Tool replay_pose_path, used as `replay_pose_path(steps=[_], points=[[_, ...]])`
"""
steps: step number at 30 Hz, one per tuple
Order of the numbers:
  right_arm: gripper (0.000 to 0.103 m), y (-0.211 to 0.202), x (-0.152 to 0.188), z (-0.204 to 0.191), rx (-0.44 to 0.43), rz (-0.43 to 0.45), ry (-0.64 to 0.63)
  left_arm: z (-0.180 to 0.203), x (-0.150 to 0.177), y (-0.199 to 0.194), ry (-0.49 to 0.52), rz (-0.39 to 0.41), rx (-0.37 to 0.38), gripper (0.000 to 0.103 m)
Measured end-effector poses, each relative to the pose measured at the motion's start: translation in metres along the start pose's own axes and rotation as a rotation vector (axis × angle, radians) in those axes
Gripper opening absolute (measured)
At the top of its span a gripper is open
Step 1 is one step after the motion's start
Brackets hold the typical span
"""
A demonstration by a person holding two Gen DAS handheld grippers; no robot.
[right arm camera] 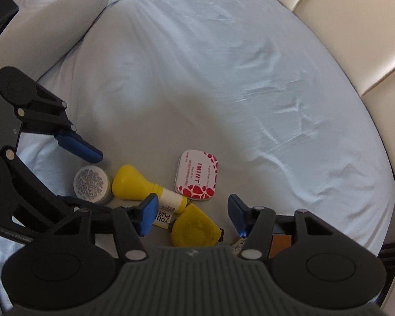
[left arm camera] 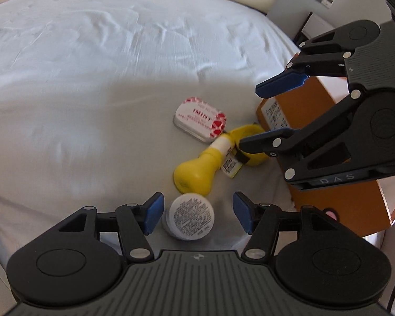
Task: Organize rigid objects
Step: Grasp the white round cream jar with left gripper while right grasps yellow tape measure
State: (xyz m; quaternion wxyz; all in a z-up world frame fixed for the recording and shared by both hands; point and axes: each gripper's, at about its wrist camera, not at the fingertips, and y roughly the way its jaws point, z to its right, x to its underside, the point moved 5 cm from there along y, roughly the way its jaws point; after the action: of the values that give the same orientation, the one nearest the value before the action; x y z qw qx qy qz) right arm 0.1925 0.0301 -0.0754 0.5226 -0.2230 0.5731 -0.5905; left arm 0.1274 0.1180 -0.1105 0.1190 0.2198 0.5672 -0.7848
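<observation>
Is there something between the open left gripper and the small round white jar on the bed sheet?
Nothing visible does. The small round white jar lies on the sheet between the blue pads of the open left gripper. The yellow bulb-shaped bottle lies just beyond the jar, not in front of it.

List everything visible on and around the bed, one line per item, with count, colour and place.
Flat rectangular mint tin: one, white with red pattern, on the sheet beyond the other small items.
Bulb-shaped plastic bottle: one, yellow with white neck, lying on its side between tin and jar.
Small round jar: one, white printed lid, between the left jaws.
Round plastic piece with tag: one, yellow, between the right jaws.
Cardboard box: one, orange-brown, at the bed edge.
Bed sheet: one, white.
Padded headboard: one, cream.
Left gripper: black, blue pads, open.
Right gripper: same, open.
</observation>
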Motion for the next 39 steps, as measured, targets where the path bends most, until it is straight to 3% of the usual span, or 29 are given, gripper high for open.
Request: replay_pose_path(steps=[12, 19, 23, 26, 32, 39], points=[[0.062, 0.057, 0.004, 0.004, -0.068, -0.253, -0.181, -0.005, 0.01, 0.017, 0.005, -0.053, -0.019, 0.069], [0.062, 0.072, 0.003, 0.002, -0.082, -0.305, -0.226, -0.004, 0.011, 0.022, 0.056, -0.067, -0.059, 0.06], [0.056, 0.074, 0.004, 0.004, -0.083, -0.314, -0.227, 0.001, 0.012, 0.021, 0.102, -0.077, -0.098, 0.048], [0.056, 0.071, 0.005, 0.006, -0.074, -0.298, -0.226, 0.007, 0.014, 0.021, 0.12, -0.072, -0.116, 0.047], [0.056, 0.059, 0.009, -0.004, -0.051, -0.257, -0.201, 0.004, 0.013, 0.014, 0.066, -0.05, -0.115, 0.047], [0.055, 0.02, 0.009, -0.004, -0.028, -0.153, -0.158, 0.009, 0.011, -0.011, 0.014, 0.009, -0.106, 0.047]])
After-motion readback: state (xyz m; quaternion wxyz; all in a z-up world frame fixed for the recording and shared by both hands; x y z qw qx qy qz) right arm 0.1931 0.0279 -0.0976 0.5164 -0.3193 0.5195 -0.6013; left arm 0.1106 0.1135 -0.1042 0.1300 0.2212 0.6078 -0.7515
